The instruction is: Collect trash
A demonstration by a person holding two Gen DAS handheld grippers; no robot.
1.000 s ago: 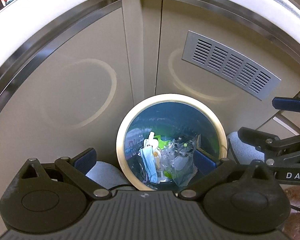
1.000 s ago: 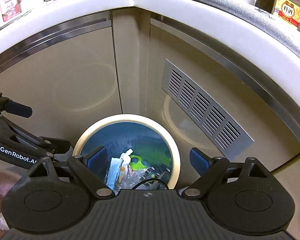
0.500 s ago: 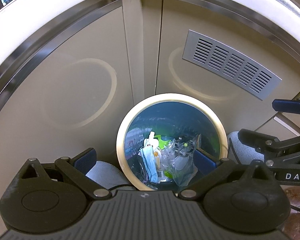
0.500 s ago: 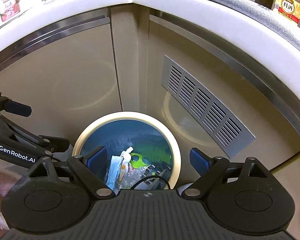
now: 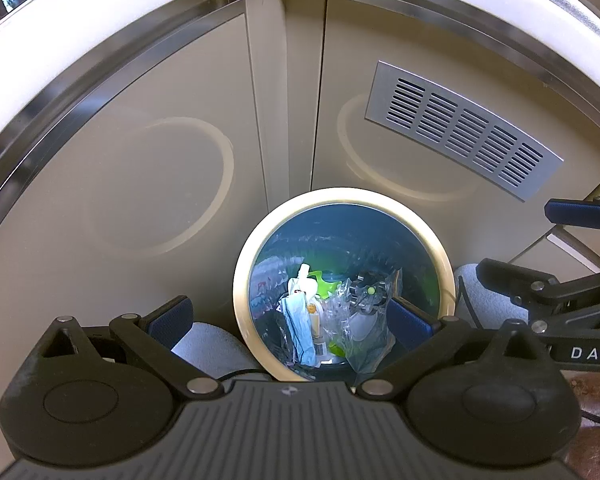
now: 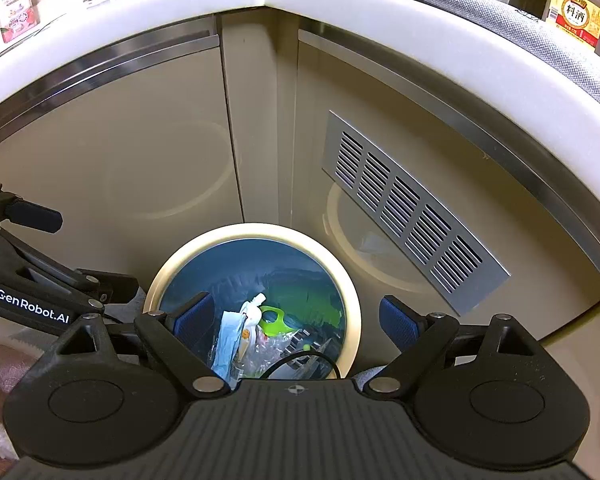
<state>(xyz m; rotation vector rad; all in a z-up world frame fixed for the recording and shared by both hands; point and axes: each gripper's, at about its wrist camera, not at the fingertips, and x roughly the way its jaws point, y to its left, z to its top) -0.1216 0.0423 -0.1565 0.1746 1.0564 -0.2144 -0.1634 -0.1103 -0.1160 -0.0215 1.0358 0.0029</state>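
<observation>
We read "GenRobot.AI" in white on the left gripper (image 6: 32,308), seen from the right wrist. From the left wrist, "DAS" shows on the right gripper (image 5: 592,353), cut off by the frame edge. A bottle (image 6: 578,18) on the counter carries a yellow label reading "料酒". Other labels too small to read.

The right claw (image 6: 296,318) hangs wide open and empty above a cream-rimmed waste bin (image 6: 352,308) lined with a blue bag. Inside lie a pale blue face mask (image 6: 226,342), a white spouted pouch (image 6: 252,314), a green plastic piece (image 6: 274,320) and crumpled clear wrap (image 6: 270,350). The left claw (image 6: 32,216) juts in beside the bin. A slotted metal vent (image 6: 408,212) sits in the cabinet door behind
</observation>
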